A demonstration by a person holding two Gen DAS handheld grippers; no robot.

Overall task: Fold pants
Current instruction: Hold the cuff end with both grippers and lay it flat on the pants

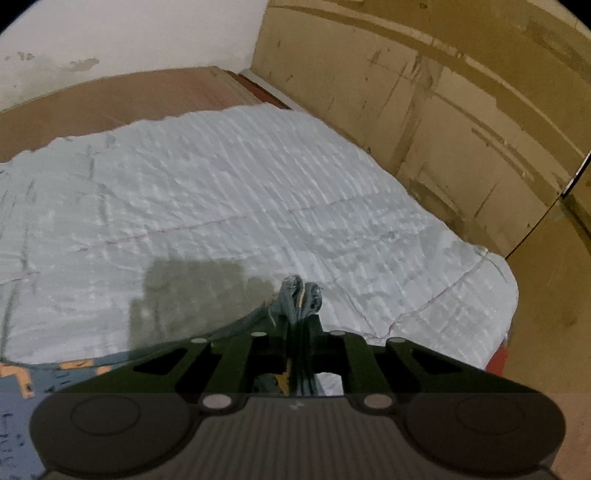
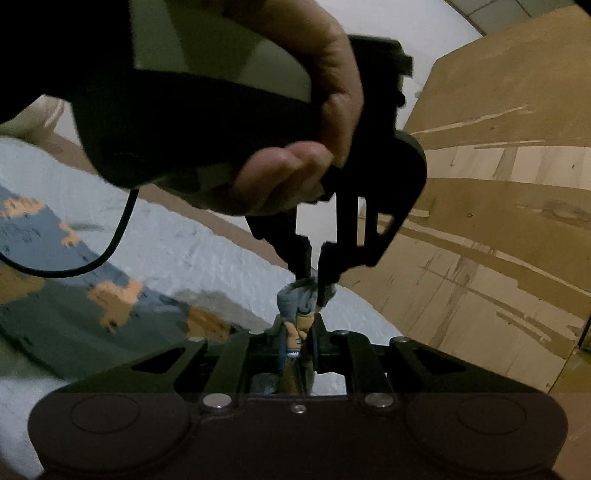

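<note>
Left gripper (image 1: pixel 301 317) clamped on bunched pants (image 1: pixel 295 295) above white sheet (image 1: pixel 221 192), right gripper (image 2: pixel 299 332) pinching same fabric, hand (image 2: pixel 295 147) gripping left tool in right view only

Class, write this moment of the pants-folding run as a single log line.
stage: lifting fold | left gripper: shut on pants | right gripper: shut on pants, beside left gripper | surface: white sheet

White textured sheet (image 1: pixel 258 192), brown cardboard panels (image 1: pixel 461 110), white wall (image 1: pixel 129 33)
</note>
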